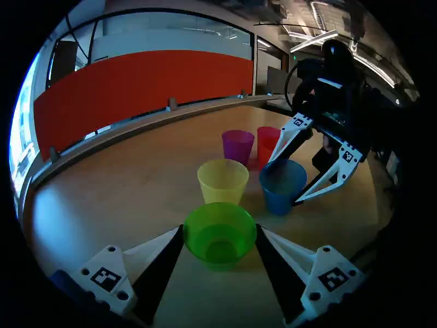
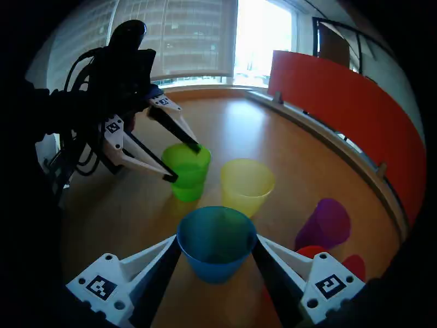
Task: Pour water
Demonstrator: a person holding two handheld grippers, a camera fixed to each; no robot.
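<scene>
The left gripper (image 1: pixel 218 228) clasps the upright green cup (image 1: pixel 219 246) just in front of the yellow cup (image 1: pixel 223 180). The right gripper (image 2: pixel 217 238) clasps the upright blue cup (image 2: pixel 217 259) just beside the yellow one. Behind it on the wooden table (image 1: pixel 136 180) stand a purple cup (image 1: pixel 238 146) and a red cup (image 1: pixel 267 141); I cannot tell whether any cup holds water.

an office: red desk partition (image 1: pixel 142 82), strip ceiling lights (image 1: pixel 314 41), large blinded windows (image 2: pixel 175 38).

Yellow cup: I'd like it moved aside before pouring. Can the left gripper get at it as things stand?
Probably not directly. The left gripper has the green cup between its fingers, and that cup stands in front of the yellow cup. It would likely have to release it first.
</scene>
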